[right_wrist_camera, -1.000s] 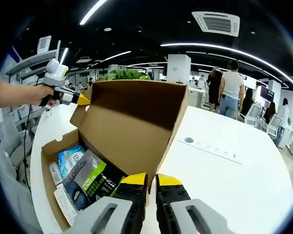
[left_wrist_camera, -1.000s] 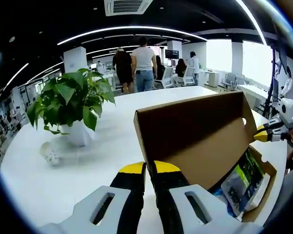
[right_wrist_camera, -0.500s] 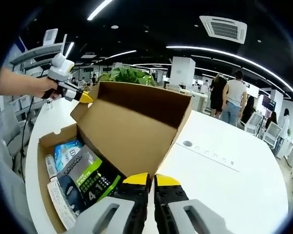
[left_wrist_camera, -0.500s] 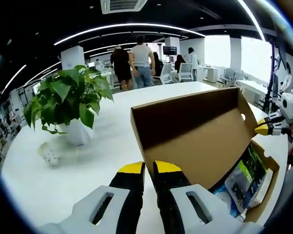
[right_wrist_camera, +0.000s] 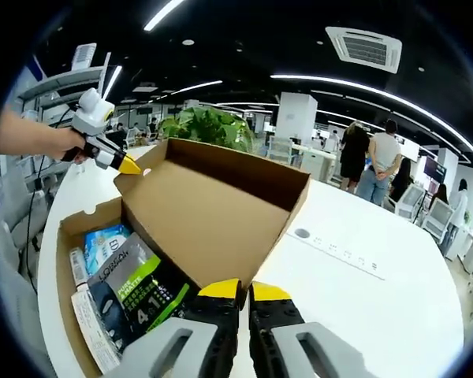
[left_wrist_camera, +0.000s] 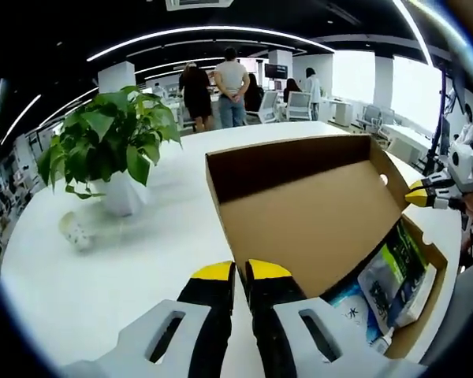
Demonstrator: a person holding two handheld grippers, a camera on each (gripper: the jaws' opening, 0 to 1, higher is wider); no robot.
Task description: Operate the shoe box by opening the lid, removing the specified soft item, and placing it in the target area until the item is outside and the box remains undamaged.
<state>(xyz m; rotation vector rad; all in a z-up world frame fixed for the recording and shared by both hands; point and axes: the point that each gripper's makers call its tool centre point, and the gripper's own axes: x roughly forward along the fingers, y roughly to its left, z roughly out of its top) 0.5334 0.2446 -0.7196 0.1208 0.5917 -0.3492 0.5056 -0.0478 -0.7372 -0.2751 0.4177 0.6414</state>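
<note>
Your left tongs (left_wrist_camera: 240,272) rise from the bottom centre of the left gripper view with their yellow tips pressed together on the near edge of the lid (left_wrist_camera: 307,216) of the shoe box (left_wrist_camera: 427,253). Your right tongs (right_wrist_camera: 241,290) sit the same way at the bottom centre of the right gripper view, tips closed on the lid's (right_wrist_camera: 213,213) edge from the other side. The lid stands swung back, its brown inside facing the open box (right_wrist_camera: 85,219).

In the right gripper view, the box fills the lower left and the packets (right_wrist_camera: 134,287) lie inside it: a black and green one, with a light blue one just beside it toward the left. In the left gripper view, the same packets (left_wrist_camera: 390,276) show in the lower right. Which of them is the soft item, you cannot tell.

The white counter (left_wrist_camera: 102,276) carries the box. A potted plant (left_wrist_camera: 110,153) stands at the upper left of the left gripper view, well apart from the box. People (left_wrist_camera: 232,87) stand at the top centre.
</note>
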